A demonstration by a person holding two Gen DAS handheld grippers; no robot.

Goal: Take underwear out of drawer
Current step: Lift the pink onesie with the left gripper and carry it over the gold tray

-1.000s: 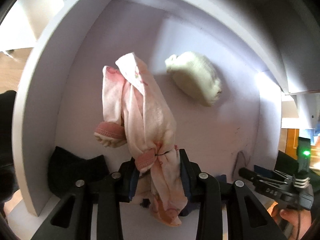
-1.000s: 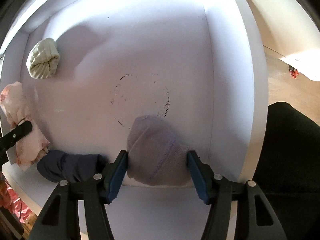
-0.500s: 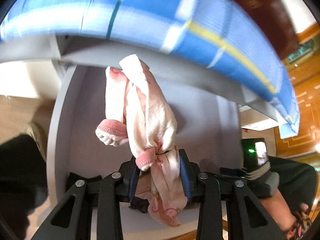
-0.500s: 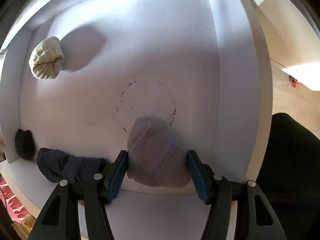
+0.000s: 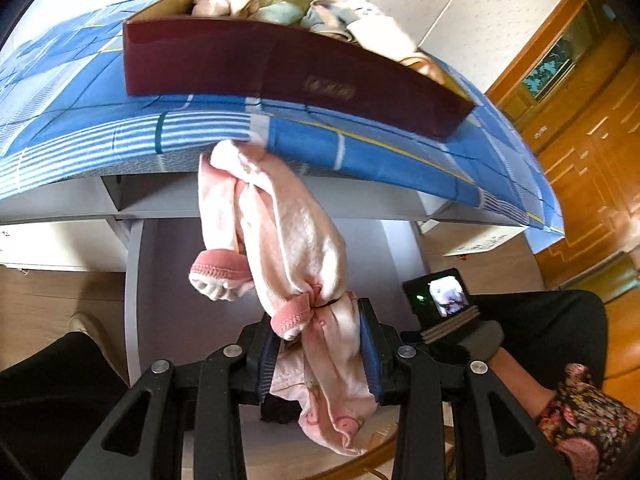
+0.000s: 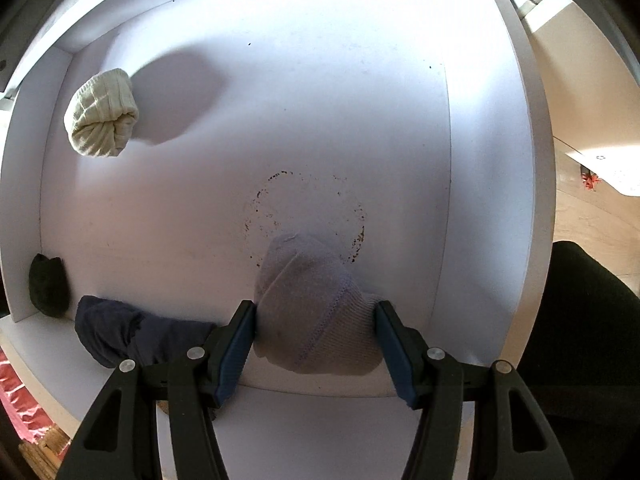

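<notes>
Underwear comes in two bundles: a pink bundle (image 5: pixel 276 248) is pinched in the left gripper (image 5: pixel 318 350), hanging above the drawer (image 6: pixel 480 160), probably bound for the box (image 5: pixel 280 76) on the bed. The right gripper (image 6: pixel 316 340) is closed on a lilac bundle (image 6: pixel 316 308) near the drawer's front edge, apparently to lift it next. A cream roll (image 6: pixel 102 114) and dark pieces (image 6: pixel 128 332) lie inside.

- The drawer (image 6: pixel 480 160) floor is mostly bare: the middle and the whole right side up to the right wall are open.
- Cream roll (image 6: pixel 102 114) occupies the far left corner of the drawer.
- Dark bundle (image 6: pixel 48 284) sits against the left wall, near the front.
- Navy garment (image 6: pixel 120 332) lies along the front wall, left of centre.
- Lilac bundle (image 6: pixel 316 312) fills the front centre.
</notes>
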